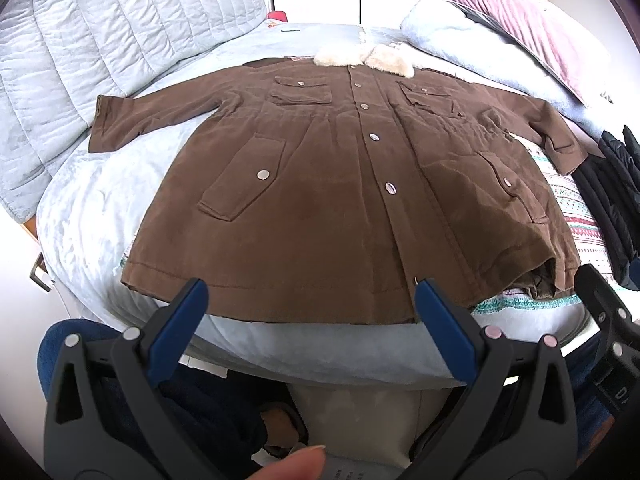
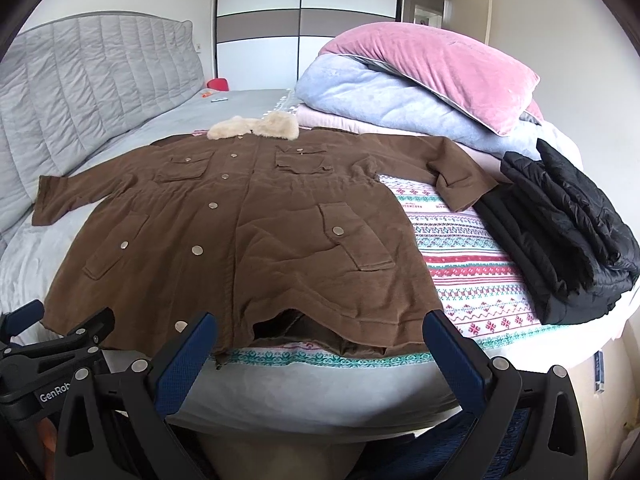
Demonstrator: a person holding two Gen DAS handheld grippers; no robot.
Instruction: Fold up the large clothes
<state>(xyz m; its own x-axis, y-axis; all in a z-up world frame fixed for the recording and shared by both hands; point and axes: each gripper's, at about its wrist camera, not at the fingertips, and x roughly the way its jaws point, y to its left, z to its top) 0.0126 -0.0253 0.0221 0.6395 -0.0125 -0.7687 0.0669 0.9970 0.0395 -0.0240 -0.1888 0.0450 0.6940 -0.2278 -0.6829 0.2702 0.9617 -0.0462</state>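
Observation:
A large brown coat with silver snaps and a cream fur collar lies spread flat, front up, on the bed, sleeves out to both sides. It also shows in the right wrist view. My left gripper is open and empty, just short of the coat's hem at the bed's near edge. My right gripper is open and empty, in front of the hem's right part. The right gripper's body shows at the right edge of the left wrist view.
The bed has a grey quilted headboard on the left. A patterned blanket lies under the coat's right side. A folded black jacket lies on the right. Pink and blue pillows are stacked at the back right.

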